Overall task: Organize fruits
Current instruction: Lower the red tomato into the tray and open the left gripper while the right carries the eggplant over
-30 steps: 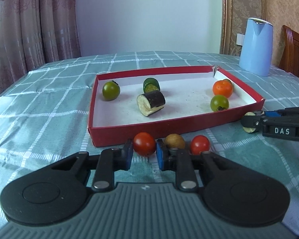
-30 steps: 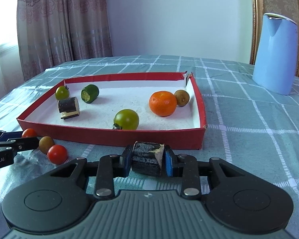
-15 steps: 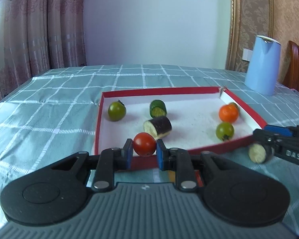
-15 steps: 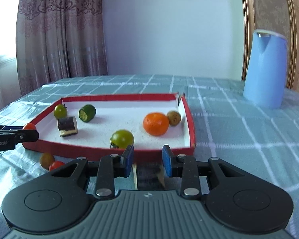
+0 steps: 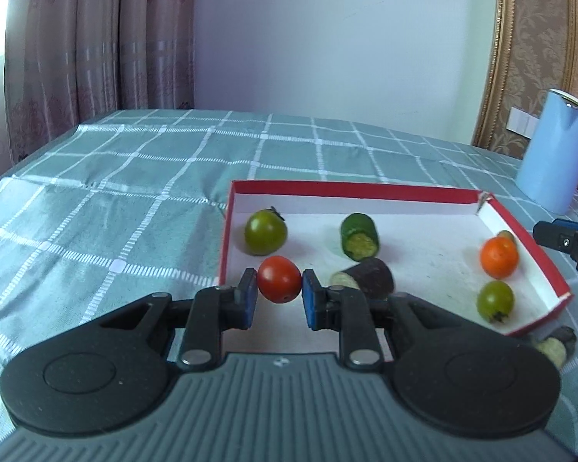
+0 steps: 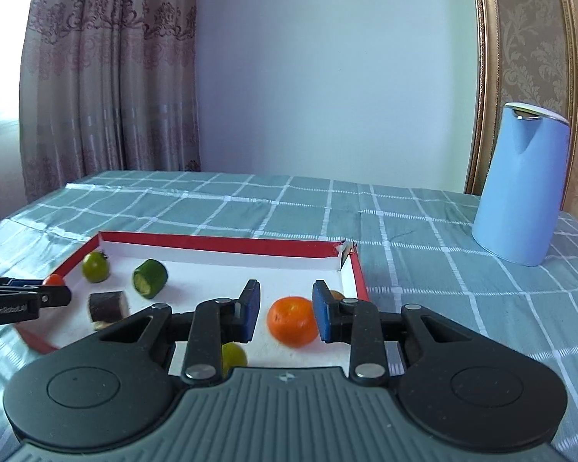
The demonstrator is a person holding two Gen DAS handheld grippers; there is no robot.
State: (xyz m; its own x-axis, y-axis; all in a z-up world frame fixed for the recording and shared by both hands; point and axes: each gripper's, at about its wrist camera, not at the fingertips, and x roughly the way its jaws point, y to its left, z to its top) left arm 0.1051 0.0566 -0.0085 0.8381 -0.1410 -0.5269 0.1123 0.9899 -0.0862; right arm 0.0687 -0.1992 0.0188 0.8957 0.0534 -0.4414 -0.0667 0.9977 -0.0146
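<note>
L gripper (image 5: 279, 293) jaws clamped on red tomato (image 5: 279, 278), over near-left corner of red tray (image 5: 366, 185). R gripper (image 6: 285, 310) jaws spread, empty. Eggplant chunk (image 5: 555, 342) on counter beside tray. Risk: tomato is round, may roll after release.

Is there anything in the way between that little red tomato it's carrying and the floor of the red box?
Nothing visible blocks it. The left gripper holds the red tomato above the red box, past its near wall. The green tomato and eggplant piece lie close but aside.
</note>
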